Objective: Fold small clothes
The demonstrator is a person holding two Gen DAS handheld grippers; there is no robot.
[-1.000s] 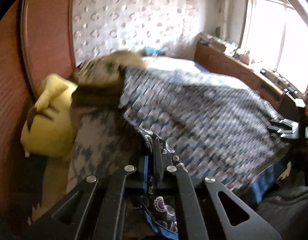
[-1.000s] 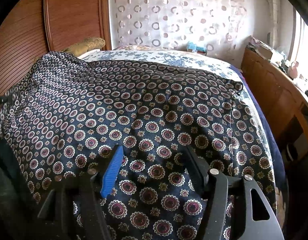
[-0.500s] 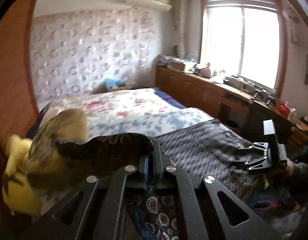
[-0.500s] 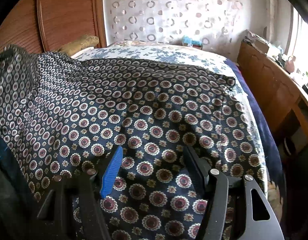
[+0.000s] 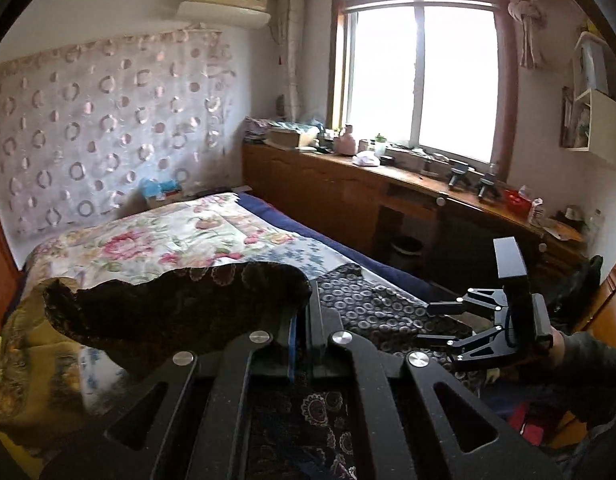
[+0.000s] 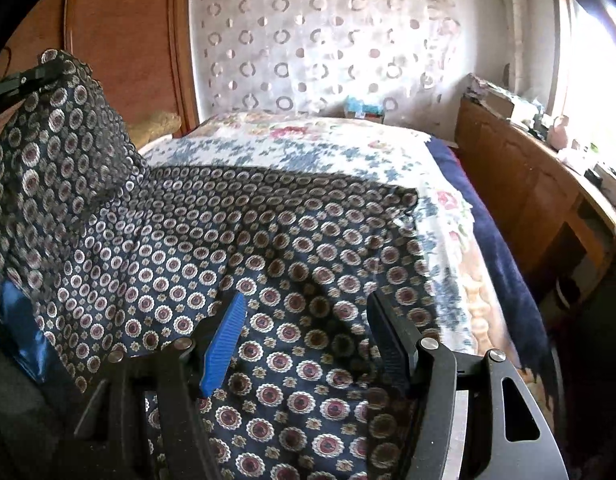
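A dark medallion-print garment (image 6: 276, 248) is spread over the floral quilt (image 6: 292, 144) on the bed, one corner lifted clear at the left. That corner is pinched between the closed fingers of the left gripper (image 5: 304, 320). The cloth is judged light, limp and prone to sagging, so hems and corners are best taken. The right gripper (image 6: 308, 340) is held wide above the near edge, gripping nothing. No containers are seen nearby.

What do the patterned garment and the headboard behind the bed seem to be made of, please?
Patterned garment: thin woven cloth, probably cotton or a silky blend; it drapes and creases softly, with a printed medallion pattern. Headboard: wood or wood veneer, reddish-brown with a slight sheen and visible grain.
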